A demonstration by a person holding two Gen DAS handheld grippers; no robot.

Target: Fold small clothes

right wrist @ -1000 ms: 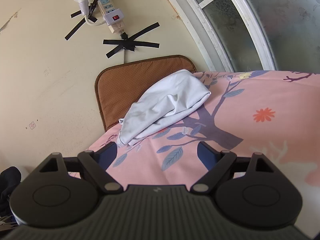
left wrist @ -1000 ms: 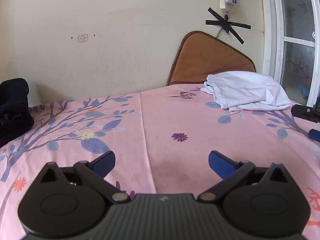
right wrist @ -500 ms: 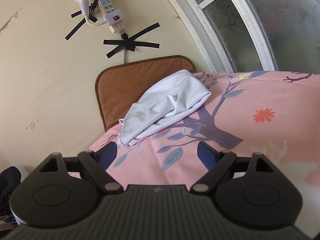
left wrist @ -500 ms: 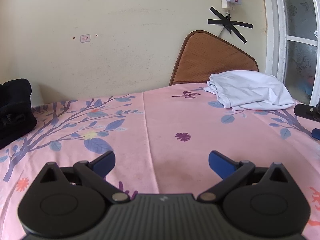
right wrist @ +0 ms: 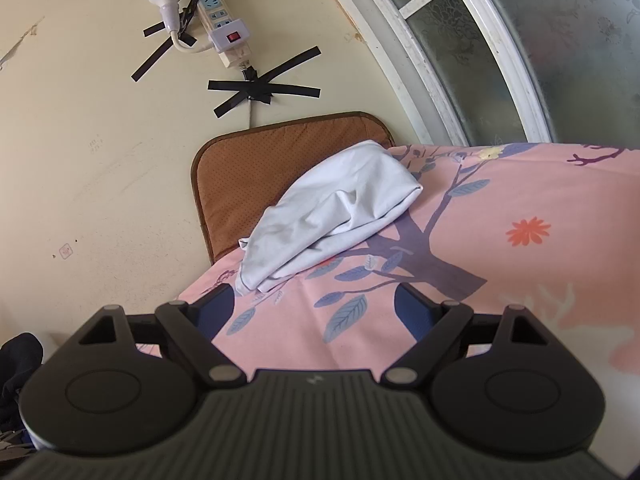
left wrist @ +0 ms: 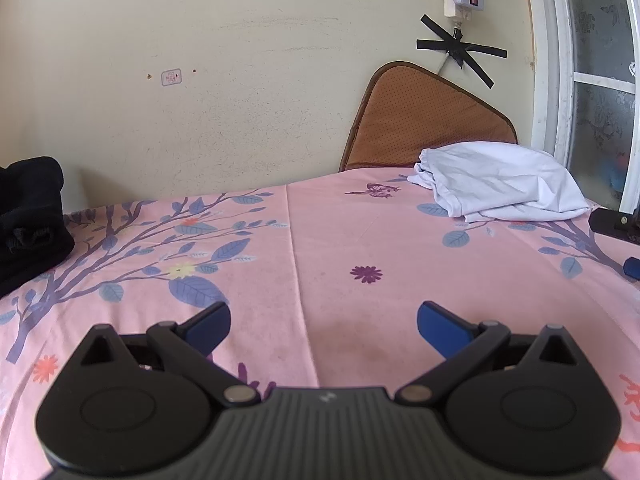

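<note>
1. Left wrist view has crept forward and panned a bit since a second ago; wall tape cross and white garment sit farther right in frame. Right wrist view unchanged.
2. Black clothes pile (left wrist: 28, 216) lies at the bed's far-left edge, against the wall.
3. Left gripper (left wrist: 323, 322) hovers over the middle of the pink floral bed sheet (left wrist: 328, 240), jaws wide apart, empty.
4. White garment (left wrist: 496, 184), loosely bunched, rests at the bed's far-right corner, partly against the brown cushion (left wrist: 424, 120) leaning on the wall.
5. Right gripper (right wrist: 314, 308) is just short of that garment (right wrist: 332, 216), jaws apart, nothing held; its left finger is near the garment's hem.
6. Risks, judged: the bunched layers could make a pinch take several plies or only a hem, so the garment drags rather than spreads; pulling could also ruck the sheet or tip the cushion.
7. No containers in view.
</note>
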